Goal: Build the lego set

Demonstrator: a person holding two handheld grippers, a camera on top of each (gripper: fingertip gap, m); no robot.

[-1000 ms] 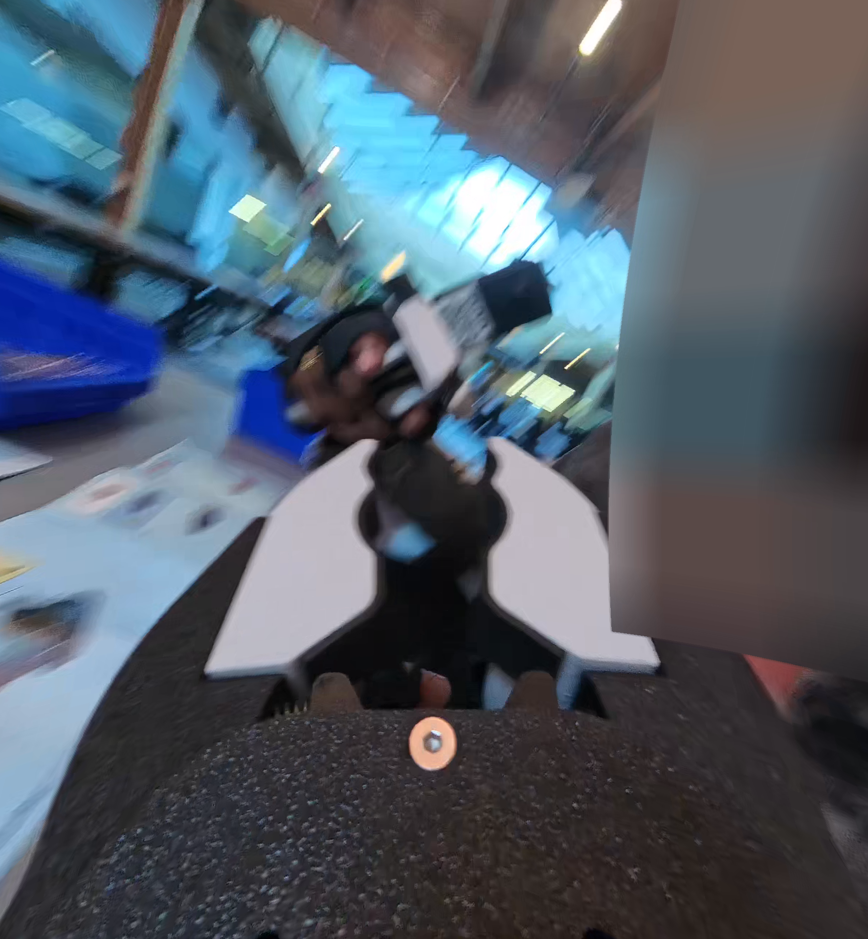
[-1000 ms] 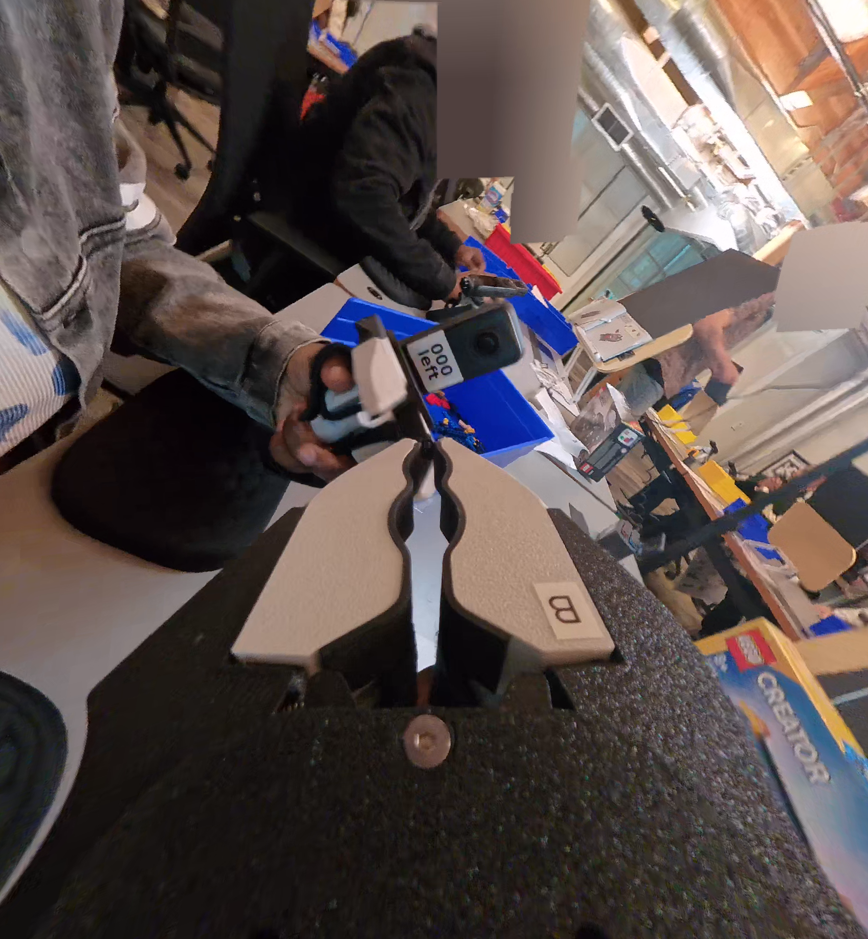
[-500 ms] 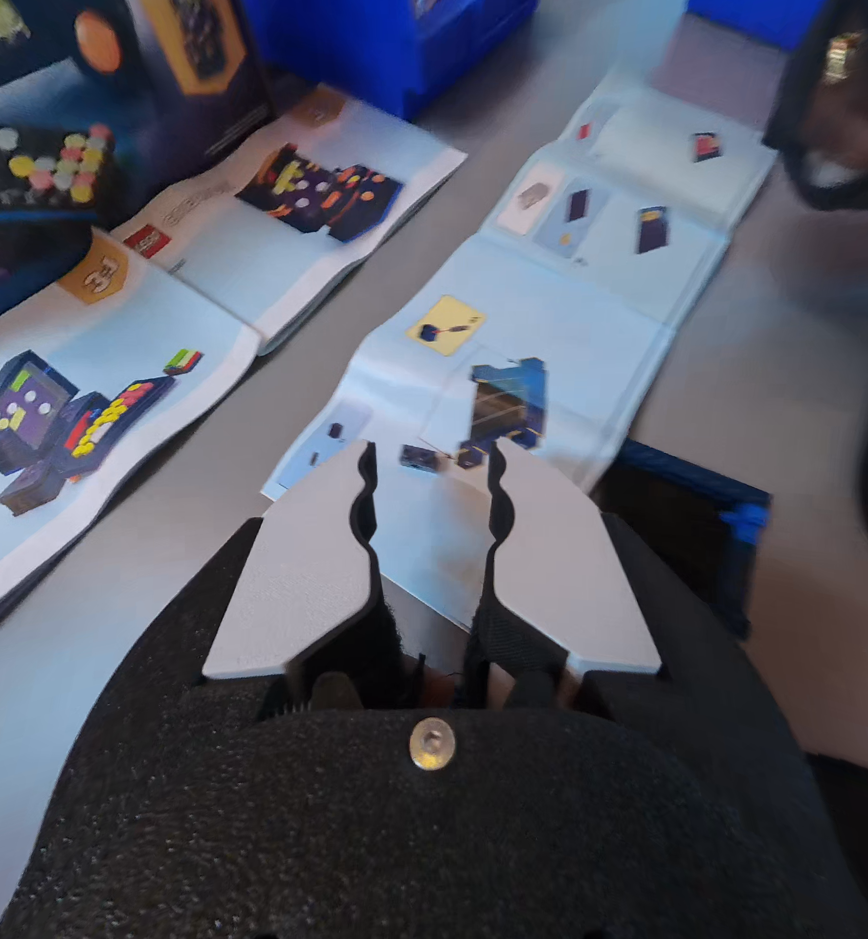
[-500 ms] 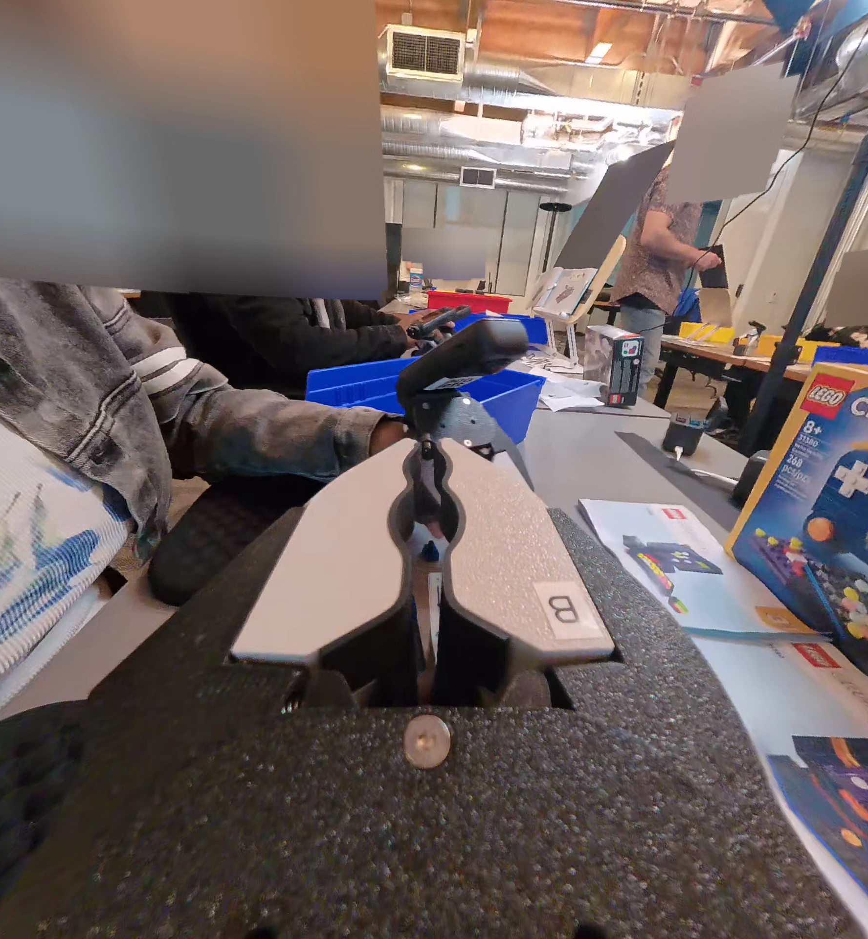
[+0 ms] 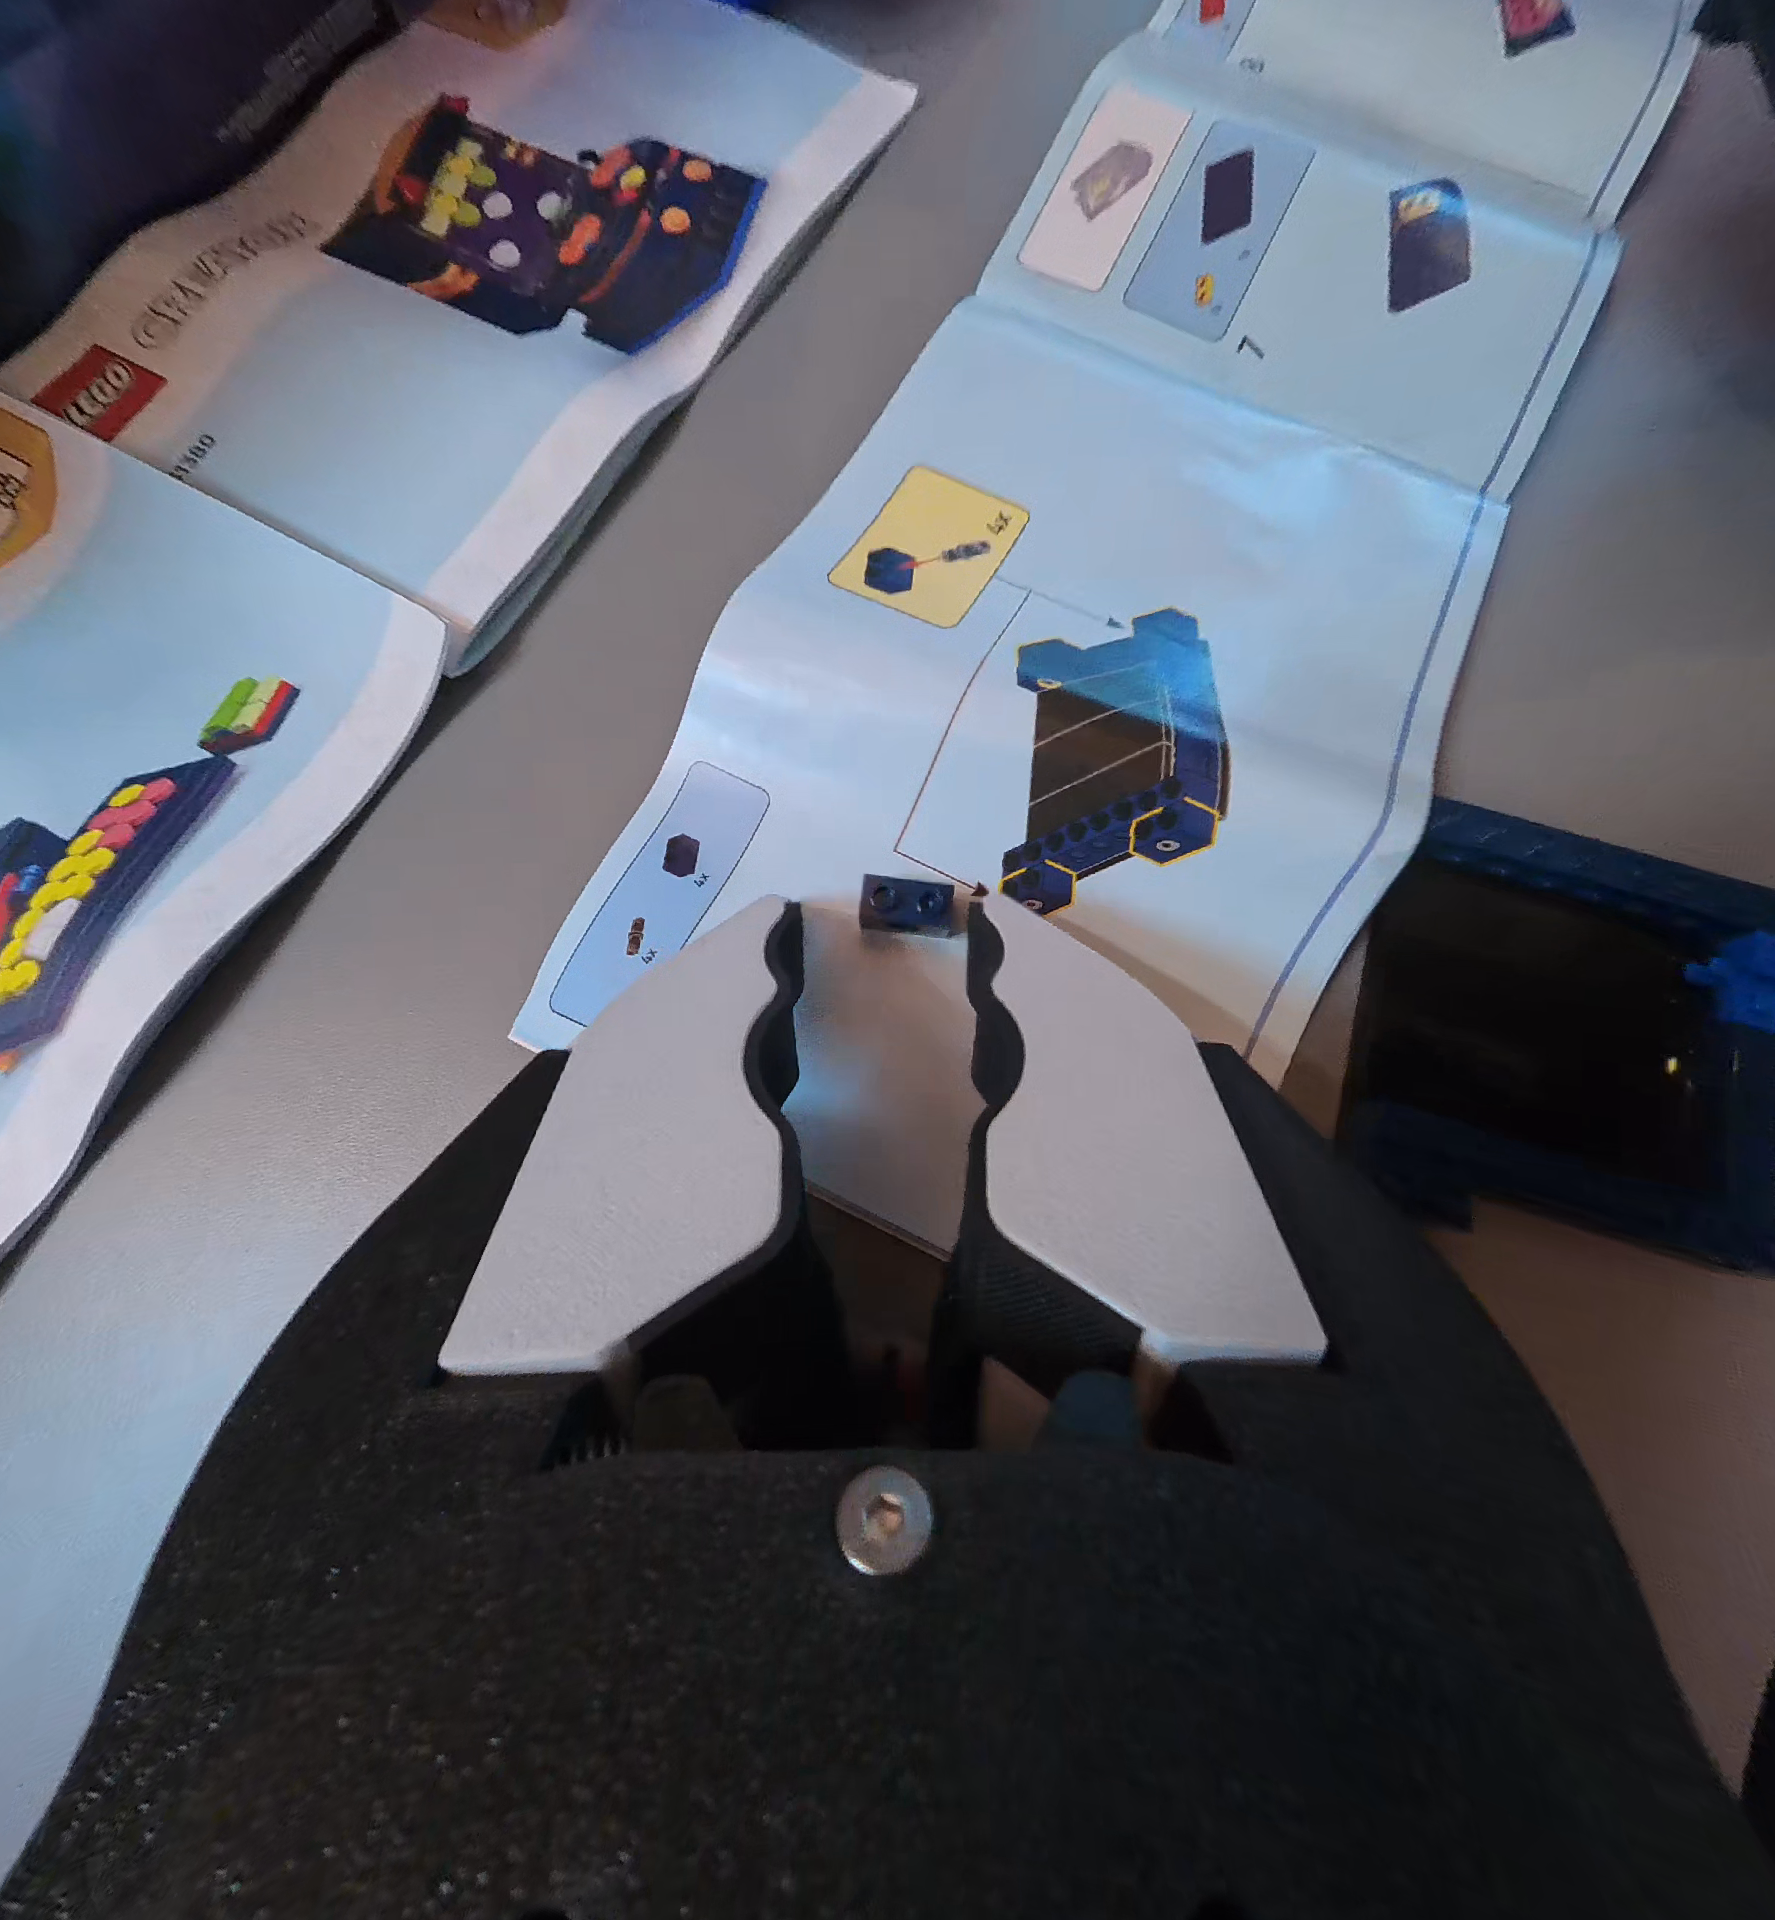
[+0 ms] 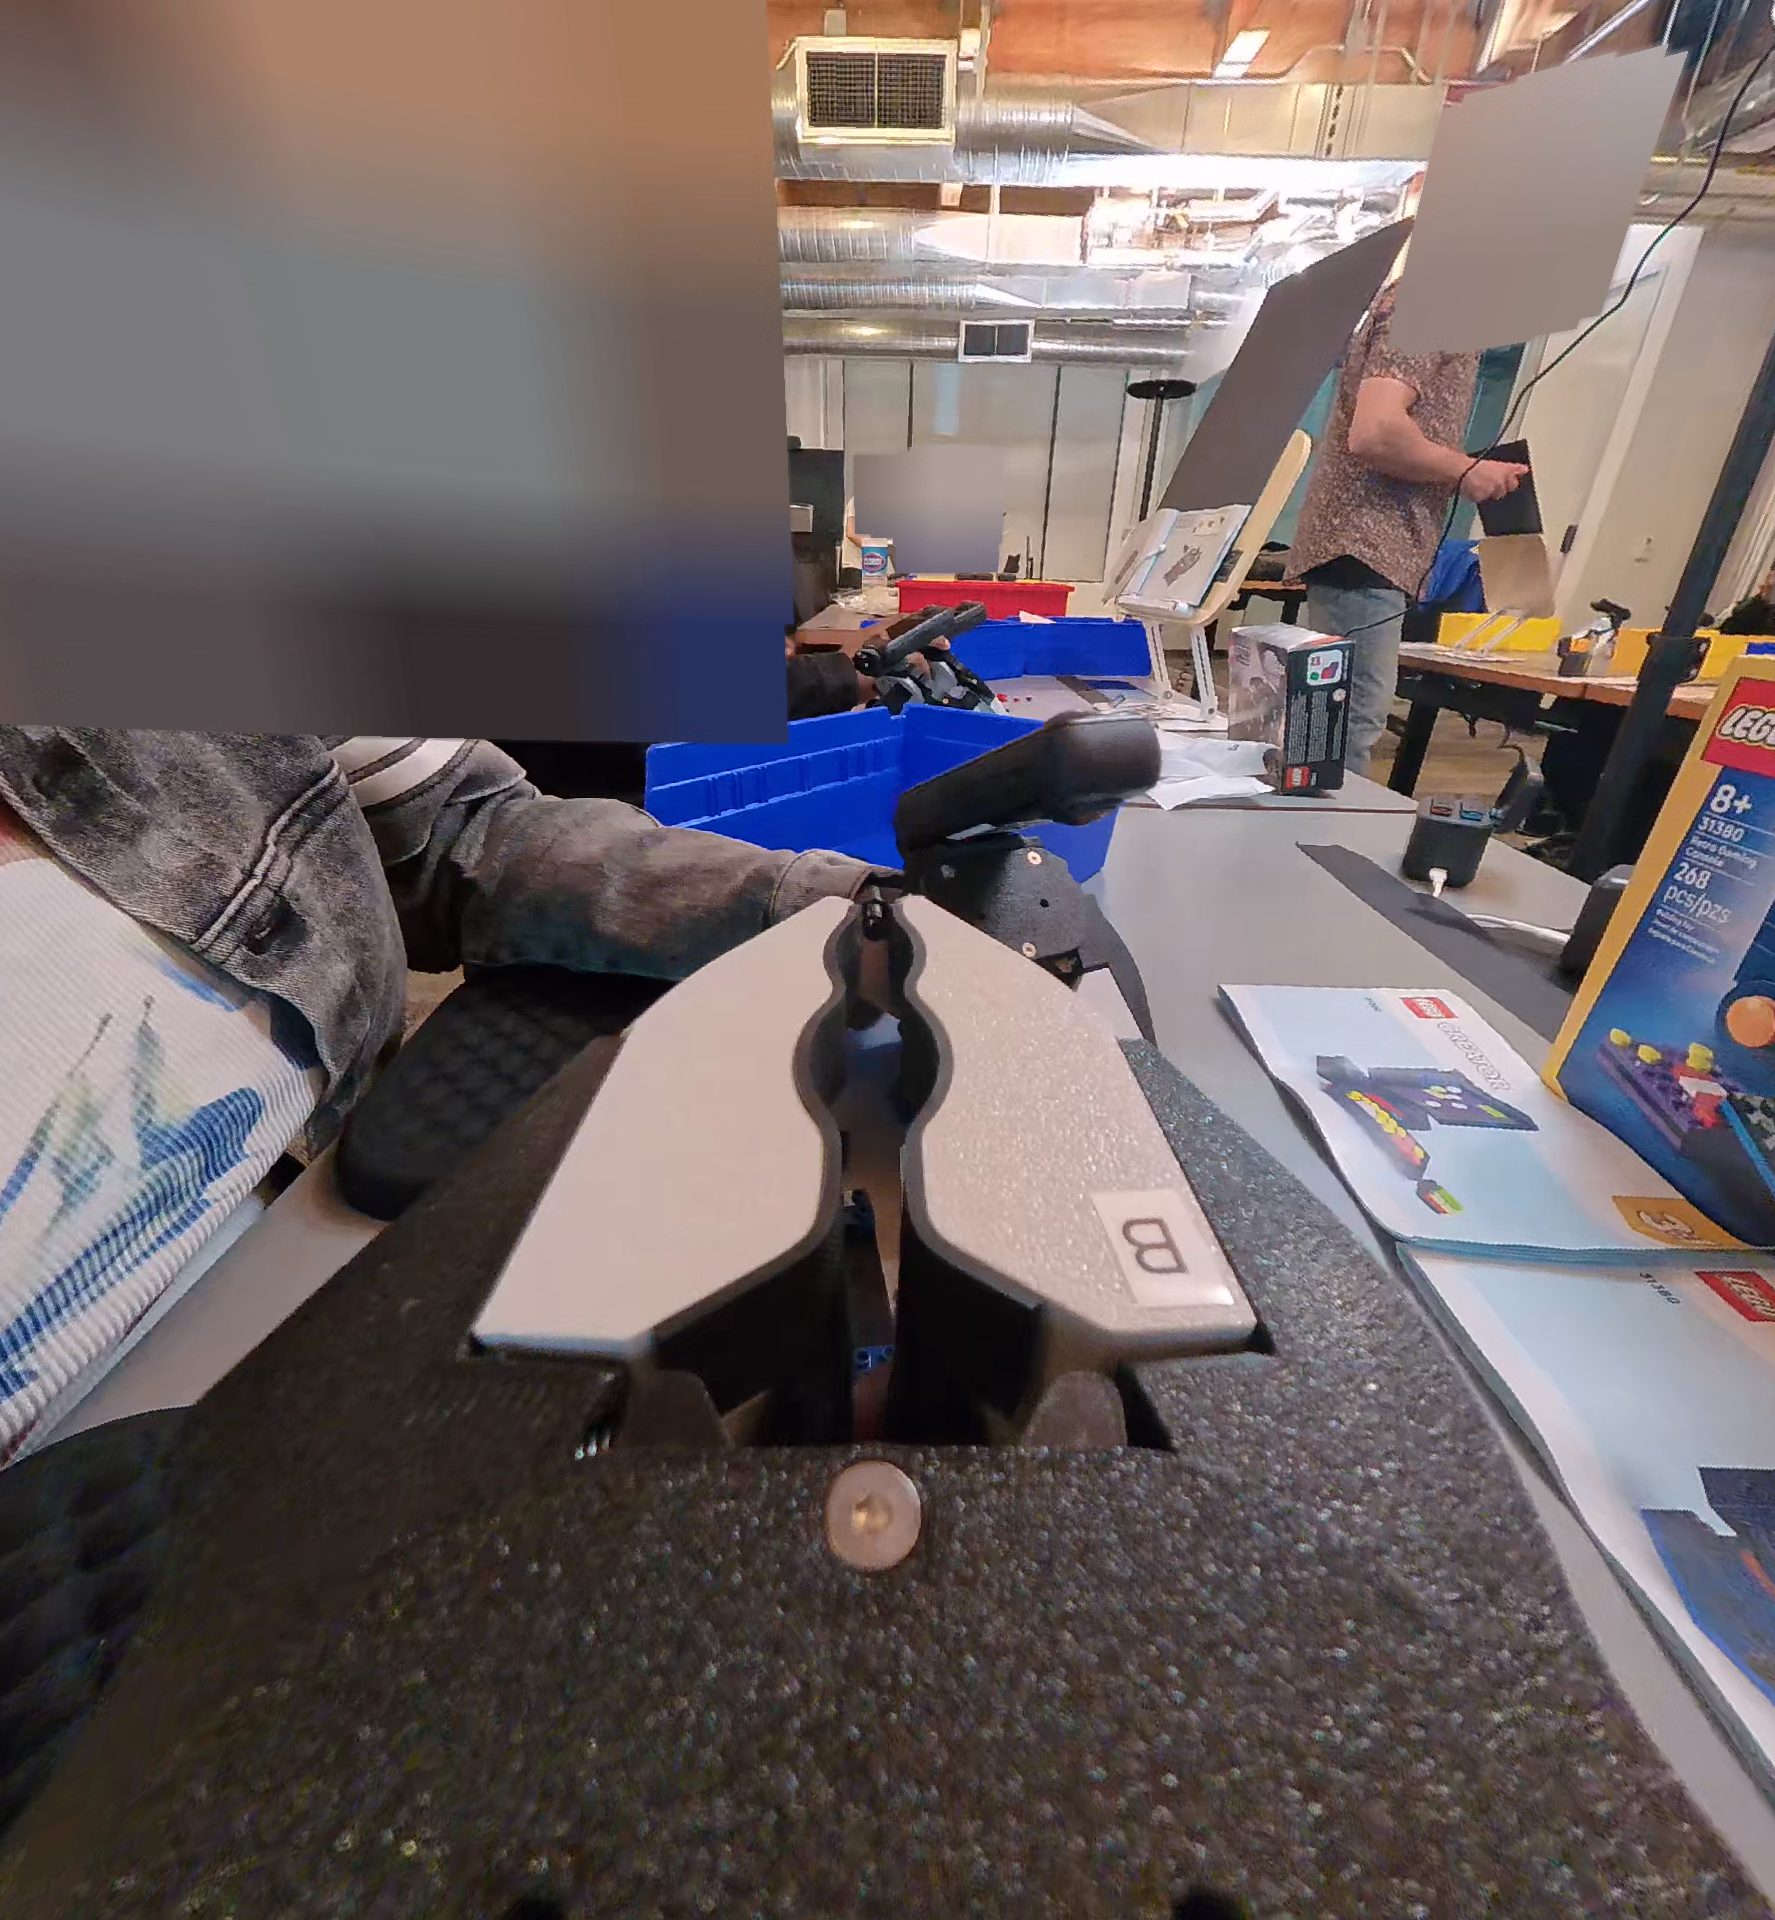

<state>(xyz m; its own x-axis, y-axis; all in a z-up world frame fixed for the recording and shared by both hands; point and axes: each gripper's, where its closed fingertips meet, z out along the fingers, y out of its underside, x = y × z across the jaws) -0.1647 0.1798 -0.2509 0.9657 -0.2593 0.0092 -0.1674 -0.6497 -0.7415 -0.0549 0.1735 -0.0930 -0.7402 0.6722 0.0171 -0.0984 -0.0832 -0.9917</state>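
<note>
Your left gripper (image 5: 883, 920) hovers with its jaws apart over the unfolded instruction sheet (image 5: 1174, 499) — a small dark-blue brick (image 5: 912, 906) lies at the fingertips, ungripped. Your right gripper (image 6: 875, 914) pinches a tiny dark pin (image 6: 871, 914) — tips nearly together.

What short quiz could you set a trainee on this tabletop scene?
1. True or false: the left gripper has clamped the small dark blue brick.
2. In the left wrist view, what lies on the table right of the folded-out leaflet? A) a red bin B) a black panel with a blue frame C) a yellow cup
3. Fill in: in the right wrist view, the bin behind the left gripper is ____.

Key: 1 false, as its jaws stand open and the brick lies on the leaflet at the fingertips; 2 B; 3 blue.
</note>
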